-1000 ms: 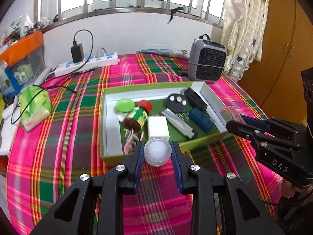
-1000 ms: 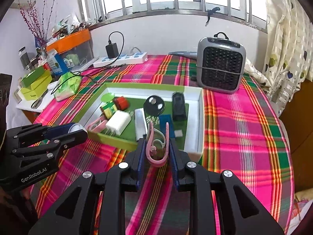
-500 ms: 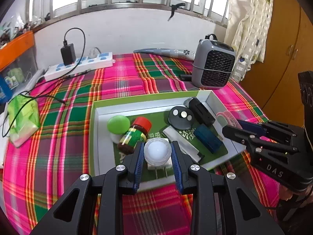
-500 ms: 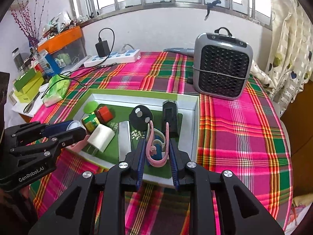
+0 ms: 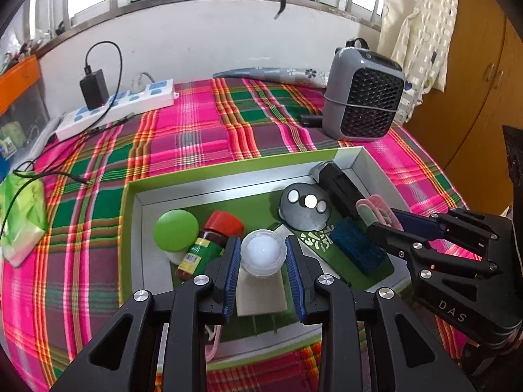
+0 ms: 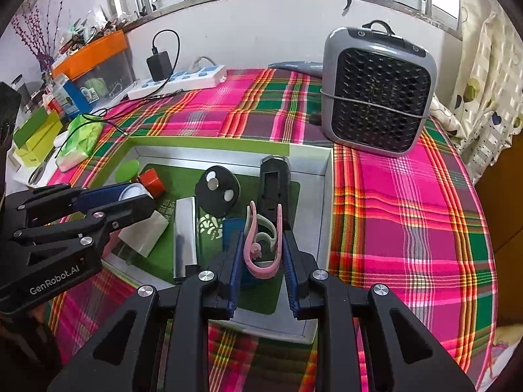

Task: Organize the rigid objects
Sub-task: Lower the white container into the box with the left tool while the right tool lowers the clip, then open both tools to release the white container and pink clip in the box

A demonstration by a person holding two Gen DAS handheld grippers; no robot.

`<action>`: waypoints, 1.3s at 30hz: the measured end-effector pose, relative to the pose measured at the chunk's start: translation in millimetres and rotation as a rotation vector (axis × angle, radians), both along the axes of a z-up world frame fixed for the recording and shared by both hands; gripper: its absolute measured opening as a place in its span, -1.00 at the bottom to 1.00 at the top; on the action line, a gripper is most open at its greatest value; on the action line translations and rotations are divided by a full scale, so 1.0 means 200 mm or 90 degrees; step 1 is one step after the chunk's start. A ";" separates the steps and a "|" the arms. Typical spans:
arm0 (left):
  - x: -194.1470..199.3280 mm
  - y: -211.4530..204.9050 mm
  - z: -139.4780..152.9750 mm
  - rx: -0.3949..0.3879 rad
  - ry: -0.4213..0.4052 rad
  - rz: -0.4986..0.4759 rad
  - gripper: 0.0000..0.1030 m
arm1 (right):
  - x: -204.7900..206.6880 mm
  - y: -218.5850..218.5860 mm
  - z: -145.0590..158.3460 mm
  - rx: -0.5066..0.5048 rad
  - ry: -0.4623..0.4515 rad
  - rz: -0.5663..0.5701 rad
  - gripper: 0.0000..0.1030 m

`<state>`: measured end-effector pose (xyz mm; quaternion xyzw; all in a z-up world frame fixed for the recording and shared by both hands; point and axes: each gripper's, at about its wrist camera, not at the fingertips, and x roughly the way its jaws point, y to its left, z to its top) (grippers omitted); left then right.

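Your left claw (image 5: 263, 256) reaches forward and downward over the near-left part of the green tray (image 5: 228, 171), its blue pads pinching a small round translucent white lid (image 5: 262, 252) held above a white charger block (image 5: 260, 289). Just left of it lie a green cap (image 5: 176, 230) and a red-capped bottle (image 5: 209, 245). Your right claw (image 6: 263, 251) is angled down over the tray's near-right part, clamping a pink clip (image 6: 263, 245) above the tray's green floor, beside a blue block (image 6: 232, 228).
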<state>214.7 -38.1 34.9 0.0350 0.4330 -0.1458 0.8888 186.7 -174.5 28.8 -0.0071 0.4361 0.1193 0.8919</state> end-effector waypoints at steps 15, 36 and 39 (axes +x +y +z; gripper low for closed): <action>0.05 -0.03 -0.05 0.013 0.011 0.003 -0.47 | 0.03 -0.02 -0.02 -0.001 -0.003 0.002 -0.52; 0.04 -0.03 -0.04 0.013 0.018 0.011 -0.39 | 0.03 -0.04 -0.03 0.027 0.002 -0.001 -0.52; 0.03 -0.03 -0.04 0.015 0.016 0.011 -0.34 | 0.03 -0.03 -0.03 0.026 -0.001 0.001 -0.44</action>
